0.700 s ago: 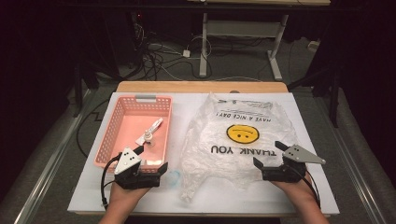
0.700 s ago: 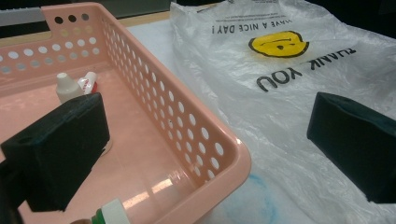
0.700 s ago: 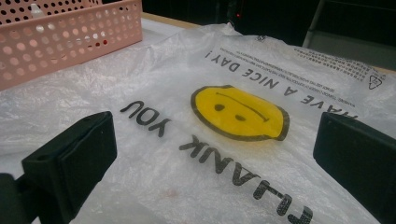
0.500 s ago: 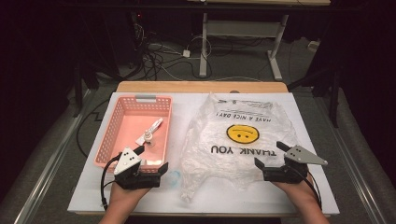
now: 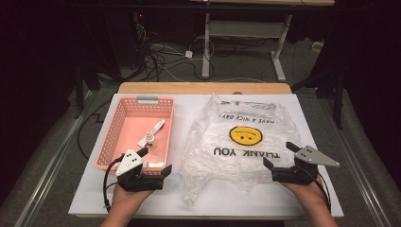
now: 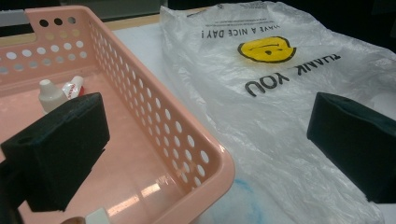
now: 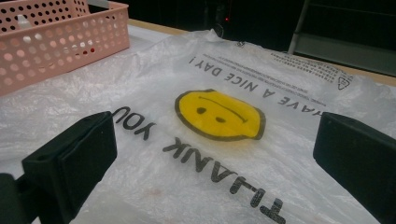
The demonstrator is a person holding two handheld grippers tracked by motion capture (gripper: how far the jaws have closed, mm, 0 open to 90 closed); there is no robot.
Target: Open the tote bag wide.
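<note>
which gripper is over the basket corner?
The left gripper: its jaws straddle the pink basket's near right corner. The right gripper sits open at the plastic bag's right edge instead.

Barely any shift: right hand-held gripper (image 5: 280, 159) a touch closer to the plastic bag (image 5: 241, 142).
</note>
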